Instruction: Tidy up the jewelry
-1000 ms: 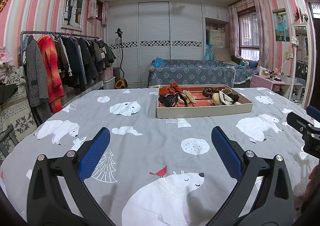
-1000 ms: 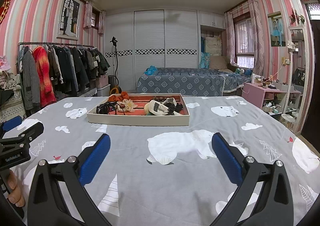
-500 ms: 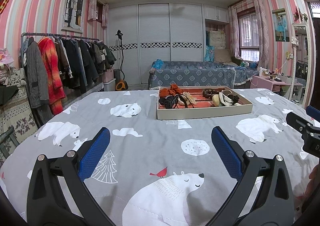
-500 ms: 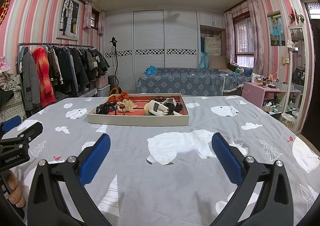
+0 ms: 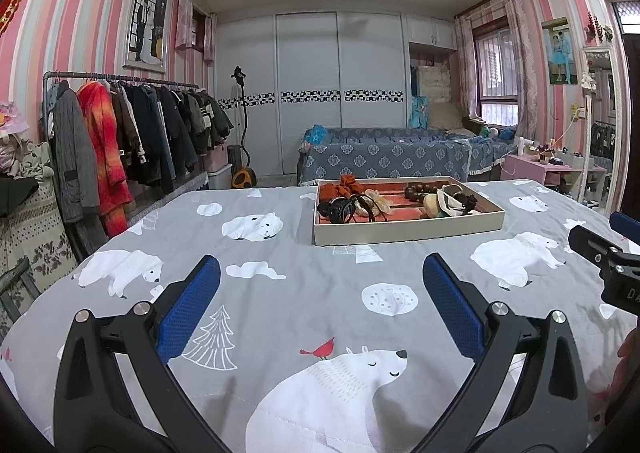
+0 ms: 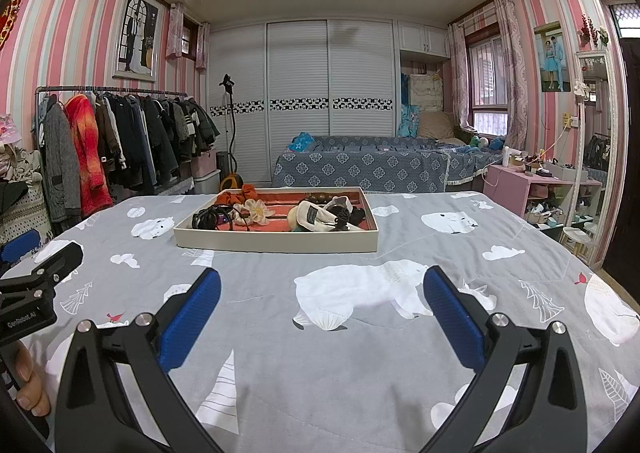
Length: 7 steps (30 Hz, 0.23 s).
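A shallow cream tray [image 5: 404,229] [image 6: 276,243] with a red lining sits on the bed, ahead of both grippers. It holds an orange scrunchie [image 5: 347,185], black hair ties [image 5: 340,211], a pale flower piece [image 6: 258,209], dark wooden beads [image 5: 420,190] and a cream pouch [image 6: 314,216]. My left gripper [image 5: 320,285] is open and empty over the bedspread, well short of the tray. My right gripper [image 6: 322,287] is open and empty too, also short of the tray.
The grey polar-bear bedspread [image 5: 280,293] covers the whole work surface. A clothes rack [image 5: 120,141] stands at the left, a second bed [image 5: 384,159] behind, a pink dresser [image 6: 536,189] at the right. Each gripper shows at the edge of the other's view [image 5: 600,257] [image 6: 36,277].
Both grippers have stayed open and nearly still; the left view has tilted down very slightly. Nothing in the tray has moved.
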Motion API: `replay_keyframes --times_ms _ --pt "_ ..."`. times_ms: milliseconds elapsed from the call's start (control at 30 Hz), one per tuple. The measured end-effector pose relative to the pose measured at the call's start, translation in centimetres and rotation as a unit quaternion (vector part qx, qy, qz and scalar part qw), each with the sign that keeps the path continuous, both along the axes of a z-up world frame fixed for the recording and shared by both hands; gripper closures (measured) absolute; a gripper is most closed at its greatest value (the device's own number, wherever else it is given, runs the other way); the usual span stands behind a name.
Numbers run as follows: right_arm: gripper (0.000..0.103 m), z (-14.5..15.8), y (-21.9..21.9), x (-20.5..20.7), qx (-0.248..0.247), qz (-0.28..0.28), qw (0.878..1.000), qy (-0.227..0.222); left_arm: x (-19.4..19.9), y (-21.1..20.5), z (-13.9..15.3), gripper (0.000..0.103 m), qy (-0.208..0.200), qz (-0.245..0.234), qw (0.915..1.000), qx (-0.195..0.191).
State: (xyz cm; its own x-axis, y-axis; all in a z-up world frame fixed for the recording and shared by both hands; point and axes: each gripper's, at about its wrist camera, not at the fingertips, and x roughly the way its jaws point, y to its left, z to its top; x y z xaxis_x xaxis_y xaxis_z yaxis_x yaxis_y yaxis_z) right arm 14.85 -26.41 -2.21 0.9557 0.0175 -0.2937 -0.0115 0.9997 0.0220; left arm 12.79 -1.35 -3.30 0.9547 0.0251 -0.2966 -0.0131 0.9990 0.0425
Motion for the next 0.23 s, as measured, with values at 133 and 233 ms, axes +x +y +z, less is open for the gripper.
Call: replay_keyframes --times_ms 133,233 --pt "0.004 -0.04 -0.06 0.07 0.001 0.000 1.000 0.001 -0.47 -0.12 0.10 0.005 -0.011 -0.001 0.9999 0.002" --pt "0.004 -0.01 -0.04 0.00 0.001 0.000 1.000 0.001 -0.48 -0.24 0.11 0.005 -0.012 -0.001 0.9999 0.006"
